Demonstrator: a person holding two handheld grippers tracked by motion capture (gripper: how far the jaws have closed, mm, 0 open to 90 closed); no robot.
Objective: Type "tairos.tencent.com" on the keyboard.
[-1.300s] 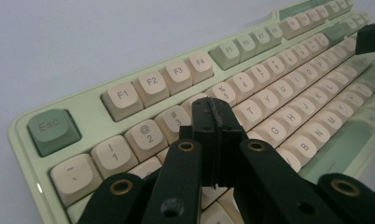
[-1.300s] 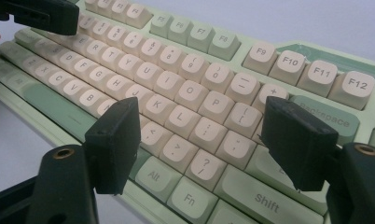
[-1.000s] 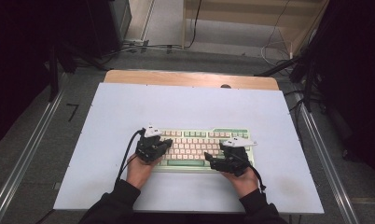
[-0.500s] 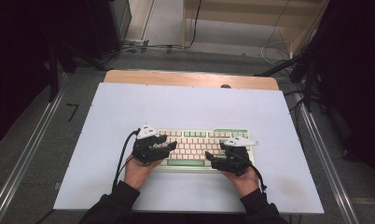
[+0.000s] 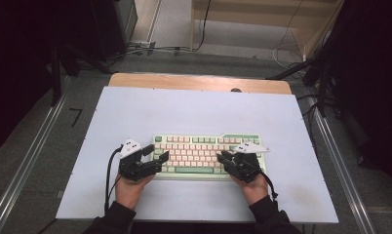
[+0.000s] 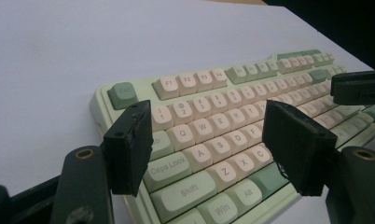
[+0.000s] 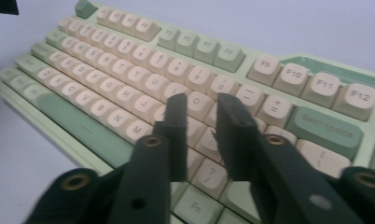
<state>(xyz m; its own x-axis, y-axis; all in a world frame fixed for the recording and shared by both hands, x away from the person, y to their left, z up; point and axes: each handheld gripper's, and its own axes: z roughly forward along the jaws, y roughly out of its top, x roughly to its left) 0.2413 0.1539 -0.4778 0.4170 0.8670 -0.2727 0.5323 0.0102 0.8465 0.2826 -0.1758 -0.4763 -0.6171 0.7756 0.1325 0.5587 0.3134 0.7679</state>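
The right claw (image 7: 198, 126) hovers over the right half of the green and cream keyboard (image 7: 129, 88), its two black jaws standing close together with a narrow gap and no key pinched between them; they have just been closing. Their tips sit above the keys just below the O, left of the Backspace key (image 7: 323, 127). The pale table (image 7: 288, 23) lies beyond the keyboard's far edge

A white-topped table (image 5: 194, 109) carries a green and cream keyboard (image 5: 204, 153) lying flat.

bare white table (image 5: 194, 109) beyond and beside the keyboard (image 5: 204, 151), keyboard the sole obstacle near the front edge
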